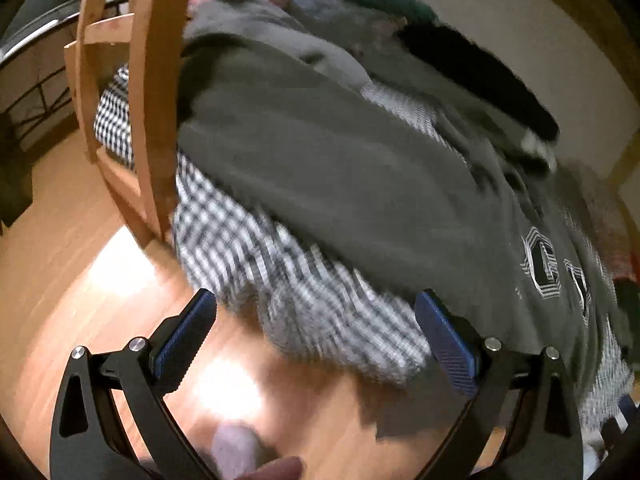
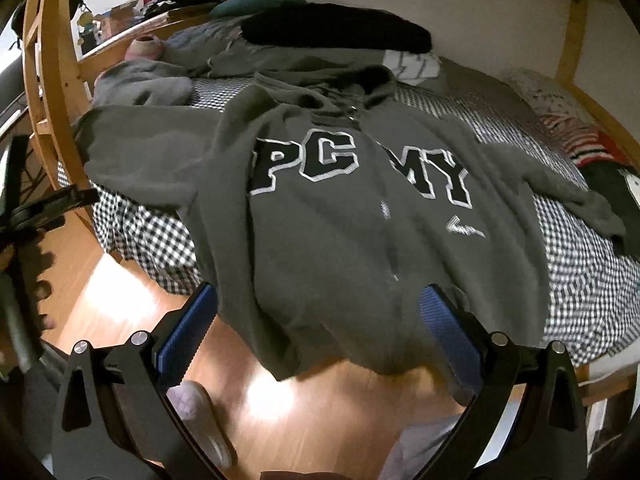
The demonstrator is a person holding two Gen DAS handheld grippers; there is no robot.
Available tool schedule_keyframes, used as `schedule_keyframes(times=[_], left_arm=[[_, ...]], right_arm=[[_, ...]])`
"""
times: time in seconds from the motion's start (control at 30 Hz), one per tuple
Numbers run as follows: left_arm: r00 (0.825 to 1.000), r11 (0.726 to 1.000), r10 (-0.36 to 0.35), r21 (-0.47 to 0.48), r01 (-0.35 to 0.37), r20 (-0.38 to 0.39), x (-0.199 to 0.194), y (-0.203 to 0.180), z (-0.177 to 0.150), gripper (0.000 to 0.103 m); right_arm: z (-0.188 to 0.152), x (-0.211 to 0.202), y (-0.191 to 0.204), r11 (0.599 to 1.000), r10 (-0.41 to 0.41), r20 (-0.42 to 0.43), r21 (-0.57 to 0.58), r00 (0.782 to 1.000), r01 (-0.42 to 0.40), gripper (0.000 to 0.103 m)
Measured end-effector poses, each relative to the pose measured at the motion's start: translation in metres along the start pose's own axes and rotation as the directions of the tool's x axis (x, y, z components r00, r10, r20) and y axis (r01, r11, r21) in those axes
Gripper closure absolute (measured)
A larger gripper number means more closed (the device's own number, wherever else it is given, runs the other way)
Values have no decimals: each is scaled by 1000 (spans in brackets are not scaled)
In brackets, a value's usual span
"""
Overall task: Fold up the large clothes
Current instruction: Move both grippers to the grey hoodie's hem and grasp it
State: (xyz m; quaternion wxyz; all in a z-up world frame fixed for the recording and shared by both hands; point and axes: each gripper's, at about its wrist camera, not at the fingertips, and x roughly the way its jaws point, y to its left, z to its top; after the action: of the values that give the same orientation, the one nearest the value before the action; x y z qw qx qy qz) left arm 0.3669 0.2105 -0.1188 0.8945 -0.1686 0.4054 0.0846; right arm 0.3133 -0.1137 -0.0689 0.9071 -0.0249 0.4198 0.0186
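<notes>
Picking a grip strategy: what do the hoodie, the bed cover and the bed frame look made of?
Hoodie: thick matte grey fleece or cotton knit, probably; soft folds, stitched-looking letters. Bed cover: thin woven checked cloth, seemingly cotton. Bed frame: light wood, smooth, slightly glossy.

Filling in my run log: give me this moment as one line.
stage: pre-grasp | left gripper: open, empty | right gripper: open, empty | grey zip-up hoodie: spread face-up on checked bedcover, hem overhanging edge, unfolded

Grey hoodie [image 2: 340, 216] lies spread on checked bedspread [image 2: 580, 280].

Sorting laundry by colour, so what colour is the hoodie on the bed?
Dark grey hoodie, with black letters outlined in white; the right wrist view shows it best.
</notes>
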Motion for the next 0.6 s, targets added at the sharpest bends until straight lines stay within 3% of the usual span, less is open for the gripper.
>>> schedule_keyframes(times=[0.07, 0.13, 0.2, 0.27, 0.3, 0.37, 0.4, 0.47, 0.5, 0.6], left_arm=[[998, 998, -58, -33, 58, 21, 19, 16, 11, 5], [989, 986, -150, -70, 149, -9, 40, 33, 22, 5], [969, 959, -247, -148, 243, -13, 57, 52, 31, 5], [933, 904, -360, -251, 346, -11, 72, 71, 39, 5], [909, 860, -416, -333, 387, -17, 84, 84, 42, 5], [877, 790, -479, -446, 420, -23, 104, 101, 44, 5], [862, 767, -506, -470, 437, -25, 110, 104, 43, 5], [815, 702, -580, -519, 488, -18, 124, 105, 48, 5], [806, 690, -591, -528, 495, -16, 128, 104, 51, 5], [751, 619, -658, -535, 575, 46, 136, 95, 62, 5]], right_arm=[[7, 2, 10, 999, 2, -8, -32, 1000, -3, 3], [14, 4, 22, 997, 18, -4, -71, 1000, -18, 3], [23, 15, 34, 995, 14, 6, -97, 1000, -13, 3], [30, 26, 43, 995, 36, 13, -92, 999, -35, 3], [34, 33, 49, 995, 51, 11, -90, 999, -50, 3], [41, 47, 67, 992, 78, -4, -103, 997, -78, 3], [41, 51, 76, 987, 100, -11, -122, 995, -100, 3], [42, 57, 90, 981, 120, -16, -152, 993, -121, 3], [42, 62, 98, 979, 121, -20, -165, 992, -123, 3], [38, 73, 118, 966, 161, -17, -201, 987, -161, 3]])
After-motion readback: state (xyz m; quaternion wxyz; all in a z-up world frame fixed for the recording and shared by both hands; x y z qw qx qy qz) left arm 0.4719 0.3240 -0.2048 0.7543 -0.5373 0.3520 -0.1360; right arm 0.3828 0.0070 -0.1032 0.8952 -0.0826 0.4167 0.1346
